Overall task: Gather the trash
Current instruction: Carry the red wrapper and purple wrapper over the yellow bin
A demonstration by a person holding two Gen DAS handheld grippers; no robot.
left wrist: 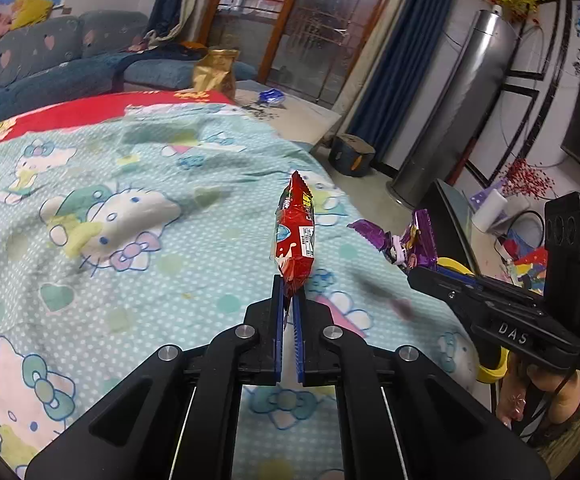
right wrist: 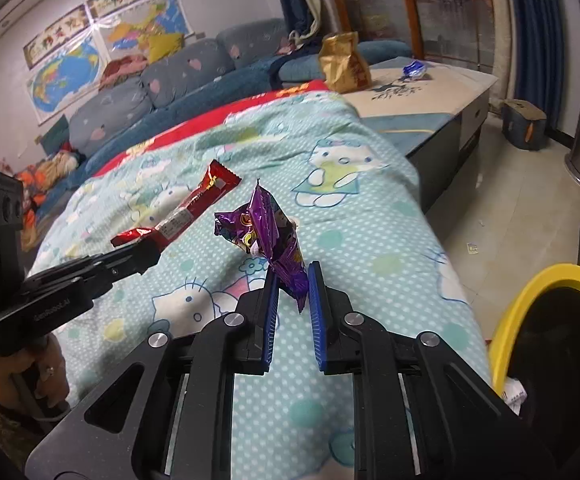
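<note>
meanwhile the left gripper [left wrist: 288, 300] pinches a red wrapper [left wrist: 296, 236] pointing forward above the bed [left wrist: 129, 184], the right gripper [right wrist: 294, 286] loosely grips a purple wrapper [right wrist: 267, 236], nearest the yellow bin [right wrist: 538, 304].

The right gripper [right wrist: 293, 280] holds a crumpled purple wrapper [right wrist: 267, 240] upright between its blue pads above the cartoon-print blanket [right wrist: 370, 216], near its right edge; the left gripper [right wrist: 145, 254] clamps a red wrapper [right wrist: 185, 212]; a yellow-rimmed bin [right wrist: 506, 320] stands beside
</note>
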